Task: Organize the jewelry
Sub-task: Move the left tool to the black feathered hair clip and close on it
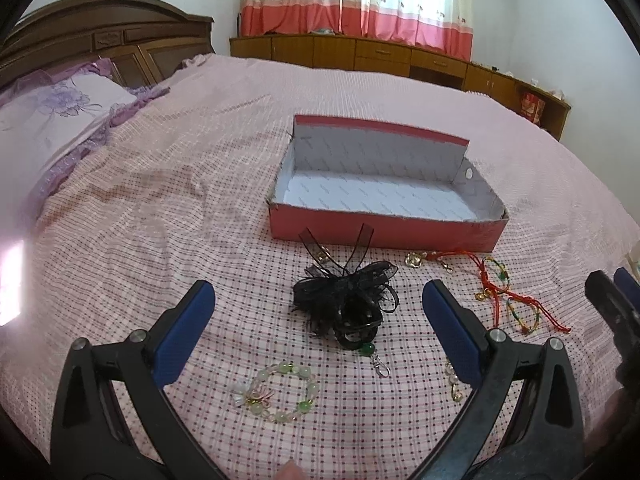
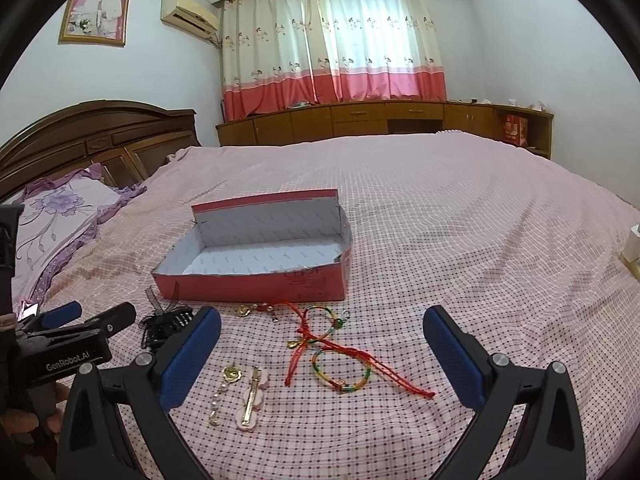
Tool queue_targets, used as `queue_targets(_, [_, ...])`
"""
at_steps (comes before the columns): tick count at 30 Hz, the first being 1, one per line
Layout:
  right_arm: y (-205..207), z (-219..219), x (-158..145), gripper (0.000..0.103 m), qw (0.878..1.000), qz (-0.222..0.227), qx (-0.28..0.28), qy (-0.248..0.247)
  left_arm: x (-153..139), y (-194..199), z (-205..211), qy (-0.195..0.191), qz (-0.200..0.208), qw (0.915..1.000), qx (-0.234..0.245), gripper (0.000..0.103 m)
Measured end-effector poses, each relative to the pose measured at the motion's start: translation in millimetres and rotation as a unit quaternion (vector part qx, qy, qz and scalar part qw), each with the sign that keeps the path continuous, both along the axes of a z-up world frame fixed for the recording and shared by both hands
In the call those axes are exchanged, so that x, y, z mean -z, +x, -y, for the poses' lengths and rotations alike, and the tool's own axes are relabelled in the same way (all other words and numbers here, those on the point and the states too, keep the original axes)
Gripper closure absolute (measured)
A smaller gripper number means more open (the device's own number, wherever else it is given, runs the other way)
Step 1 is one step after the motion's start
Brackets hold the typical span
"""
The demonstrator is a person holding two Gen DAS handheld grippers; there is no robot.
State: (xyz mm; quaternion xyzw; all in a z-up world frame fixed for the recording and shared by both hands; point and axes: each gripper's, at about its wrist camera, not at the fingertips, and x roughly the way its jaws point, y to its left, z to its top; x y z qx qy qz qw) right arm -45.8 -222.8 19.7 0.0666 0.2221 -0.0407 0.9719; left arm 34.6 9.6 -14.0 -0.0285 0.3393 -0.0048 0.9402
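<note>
Left tongs (image 2: 90,316) read "GenRobot.AI" (white lettering); red box (image 2: 256,284) print illegible.

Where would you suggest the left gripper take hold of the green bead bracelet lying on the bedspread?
Probably from above, pinching across one side of the green bead bracelet: it lies flat as an open loop, so the open left gripper can straddle a short run of beads, away from the tassel knot.

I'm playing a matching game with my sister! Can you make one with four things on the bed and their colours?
Things:
1. hair bow
2. box
3. bead bracelet
4. gripper fingers

Colours:
A. blue
B. pale green and white
C. black
D. red outside, white inside

Pairs: 1-C, 2-D, 3-B, 4-A
</note>
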Motion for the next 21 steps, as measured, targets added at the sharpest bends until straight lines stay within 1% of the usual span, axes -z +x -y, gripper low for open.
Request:
queue_targets(9, [11.1,18.8,14.0,0.0,1.0,-0.018,0.017,0.013,24.4,23.6,11.2,0.01,-0.026,0.9996,0.002,0.006])
queue_targets(18, [19.5,33.6,27.7,0.0,0.999,-0.035,0.027,0.03,46.7,44.3,20.3,0.008,-0.055,0.9984,0.002,0.007])
queue_targets(21, [21.6,34.8,29.7,0.0,0.998,-0.04,0.029,0.033,53.3,50.8,21.4,0.004,-0.068,0.9977,0.0,0.013])
